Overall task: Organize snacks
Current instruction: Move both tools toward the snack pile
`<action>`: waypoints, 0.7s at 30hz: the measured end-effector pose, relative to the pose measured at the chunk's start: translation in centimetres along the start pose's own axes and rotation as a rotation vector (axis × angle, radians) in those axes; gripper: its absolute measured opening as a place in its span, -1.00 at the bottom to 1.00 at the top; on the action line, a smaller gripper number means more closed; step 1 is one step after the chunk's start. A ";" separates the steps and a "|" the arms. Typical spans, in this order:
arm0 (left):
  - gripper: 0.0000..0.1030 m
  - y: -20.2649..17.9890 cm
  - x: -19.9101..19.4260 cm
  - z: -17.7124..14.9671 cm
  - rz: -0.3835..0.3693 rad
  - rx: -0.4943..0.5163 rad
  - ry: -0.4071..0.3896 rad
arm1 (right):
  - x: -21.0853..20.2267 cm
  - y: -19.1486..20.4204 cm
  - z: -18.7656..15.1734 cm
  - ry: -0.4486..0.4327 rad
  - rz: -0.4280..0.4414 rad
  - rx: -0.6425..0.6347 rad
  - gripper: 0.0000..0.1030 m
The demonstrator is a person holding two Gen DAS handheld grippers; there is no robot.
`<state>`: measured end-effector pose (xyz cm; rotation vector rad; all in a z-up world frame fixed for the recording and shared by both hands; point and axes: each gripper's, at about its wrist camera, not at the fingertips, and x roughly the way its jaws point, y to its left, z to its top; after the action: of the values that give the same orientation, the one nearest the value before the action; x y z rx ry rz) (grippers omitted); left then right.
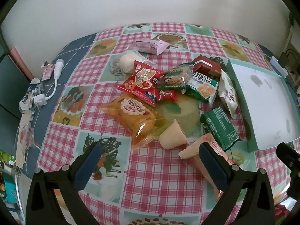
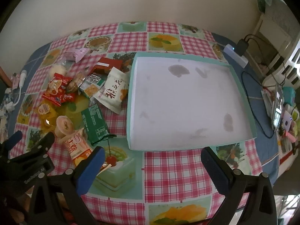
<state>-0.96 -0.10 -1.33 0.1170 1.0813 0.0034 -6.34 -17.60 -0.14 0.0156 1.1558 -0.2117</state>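
Observation:
A heap of snack packets lies on the checked tablecloth: a red packet [image 1: 139, 83], a yellow cake bag [image 1: 131, 116], a jelly cup [image 1: 173, 136], a dark green packet [image 1: 219, 127], a white packet [image 2: 112, 91], a red box [image 1: 206, 65] and a pink packet [image 1: 150, 46]. To the right stands an empty white tray with a teal rim [image 2: 129, 97]. My left gripper [image 1: 150, 161] is open, low over the cloth in front of the heap, its right finger over an orange stick packet [image 1: 191, 148]. My right gripper [image 2: 152, 166] is open before the tray's near edge.
A white cable and plug [image 1: 54, 82] with torn wrappers lie on the blue table at the left. Chargers, cables and small devices [image 2: 277, 112] crowd the table's right side. A pale wall stands behind. The left gripper's body [image 2: 28, 159] shows at the right wrist view's lower left.

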 end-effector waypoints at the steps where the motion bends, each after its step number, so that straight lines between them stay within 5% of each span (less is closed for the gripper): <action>1: 1.00 -0.1 0.0 0.0 0.002 0.003 -0.003 | -0.1 0.1 0.0 -0.003 0.003 -0.001 1.00; 21: 1.00 -0.6 -0.7 0.1 0.014 0.025 -0.039 | -1.7 -0.4 0.3 -0.062 0.009 0.023 1.00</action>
<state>-1.24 -0.76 -0.69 0.1467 1.0422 -0.0002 -6.76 -17.76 1.58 0.0343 1.0912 -0.2159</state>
